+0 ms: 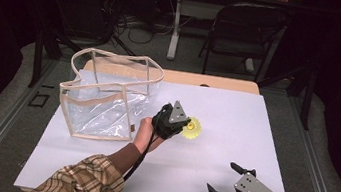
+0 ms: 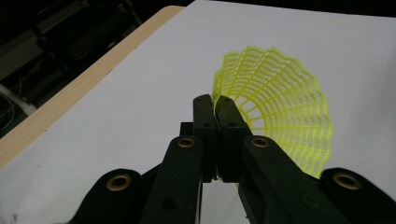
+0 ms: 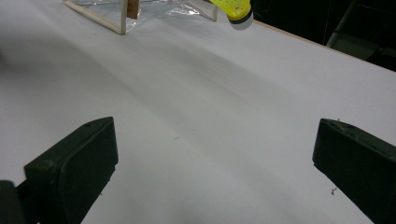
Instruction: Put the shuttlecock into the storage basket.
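Note:
A yellow plastic shuttlecock (image 1: 193,128) hangs just above the white table top (image 1: 235,120), near its middle. My left gripper (image 1: 185,125) is shut on the rim of its mesh skirt (image 2: 280,107); the left gripper view has both jaws pressed together on the mesh edge (image 2: 215,100). A clear plastic bag with beige trim (image 1: 108,92) stands open at the back left, close beside the left hand. My right gripper (image 1: 222,176) rests open near the front right edge, nothing between its jaws (image 3: 212,154). Its view has the shuttlecock's capped nose (image 3: 236,8) at the top.
The white sheet (image 3: 196,93) covers a wooden table whose far edge (image 1: 221,83) shows behind it. A folding chair (image 1: 243,30) and cables sit on the floor beyond. A plaid sleeve (image 1: 83,182) enters at the front left.

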Action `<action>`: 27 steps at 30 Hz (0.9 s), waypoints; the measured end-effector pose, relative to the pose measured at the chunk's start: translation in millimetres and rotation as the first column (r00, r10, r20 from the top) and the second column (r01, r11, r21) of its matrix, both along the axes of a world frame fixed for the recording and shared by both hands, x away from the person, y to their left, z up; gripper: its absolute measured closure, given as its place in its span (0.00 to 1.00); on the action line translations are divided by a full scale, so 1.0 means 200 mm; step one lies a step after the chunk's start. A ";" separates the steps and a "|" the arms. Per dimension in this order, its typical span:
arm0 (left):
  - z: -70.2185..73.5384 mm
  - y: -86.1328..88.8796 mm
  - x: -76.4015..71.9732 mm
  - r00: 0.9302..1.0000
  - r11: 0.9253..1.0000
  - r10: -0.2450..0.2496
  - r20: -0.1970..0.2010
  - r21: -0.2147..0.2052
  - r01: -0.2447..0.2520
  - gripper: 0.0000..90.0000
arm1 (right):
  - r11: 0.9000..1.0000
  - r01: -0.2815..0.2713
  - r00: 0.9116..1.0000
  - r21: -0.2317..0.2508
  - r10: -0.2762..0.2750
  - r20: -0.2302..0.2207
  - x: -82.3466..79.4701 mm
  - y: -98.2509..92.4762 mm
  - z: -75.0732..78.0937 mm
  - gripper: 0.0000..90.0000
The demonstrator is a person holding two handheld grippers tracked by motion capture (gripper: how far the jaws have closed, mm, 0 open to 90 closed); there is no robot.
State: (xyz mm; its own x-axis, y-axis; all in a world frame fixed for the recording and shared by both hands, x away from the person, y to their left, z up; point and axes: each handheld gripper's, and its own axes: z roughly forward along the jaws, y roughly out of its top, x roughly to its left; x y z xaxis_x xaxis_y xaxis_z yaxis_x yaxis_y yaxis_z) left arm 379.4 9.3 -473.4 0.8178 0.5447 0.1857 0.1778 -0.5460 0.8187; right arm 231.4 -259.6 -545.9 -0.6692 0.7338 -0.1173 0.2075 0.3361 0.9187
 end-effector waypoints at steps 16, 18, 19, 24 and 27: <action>0.05 0.05 0.10 0.999 0.999 0.045 0.002 -0.007 -0.045 0.99 | 1.000 -0.002 1.000 -0.005 0.002 0.003 0.00 0.00 0.00 0.00; 0.06 0.06 0.10 0.999 0.999 0.052 0.001 -0.006 -0.052 0.99 | 1.000 -0.003 1.000 -0.004 0.003 0.005 0.00 0.00 0.00 0.00; 0.06 0.06 0.11 0.999 0.999 0.051 0.005 -0.004 -0.051 0.99 | 1.000 -0.002 1.000 -0.005 0.002 0.003 0.00 0.00 0.00 0.00; 0.08 0.07 0.13 0.998 0.998 0.061 0.013 -0.015 -0.061 0.99 | 1.000 -0.003 1.000 -0.007 0.003 0.003 0.00 0.00 0.00 0.00; 0.09 0.08 0.14 0.998 0.998 0.067 0.009 -0.019 -0.067 0.99 | 1.000 -0.001 1.000 -0.003 0.001 -0.001 0.00 0.00 0.00 0.00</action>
State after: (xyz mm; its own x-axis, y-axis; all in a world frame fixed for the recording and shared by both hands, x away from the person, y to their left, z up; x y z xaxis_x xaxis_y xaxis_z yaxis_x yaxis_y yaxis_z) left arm 406.6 25.6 -454.4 0.7778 0.6013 0.1828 0.2054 -0.5181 0.8303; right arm 231.3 -259.5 -546.0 -0.6702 0.7326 -0.1193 0.2078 0.3395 0.9174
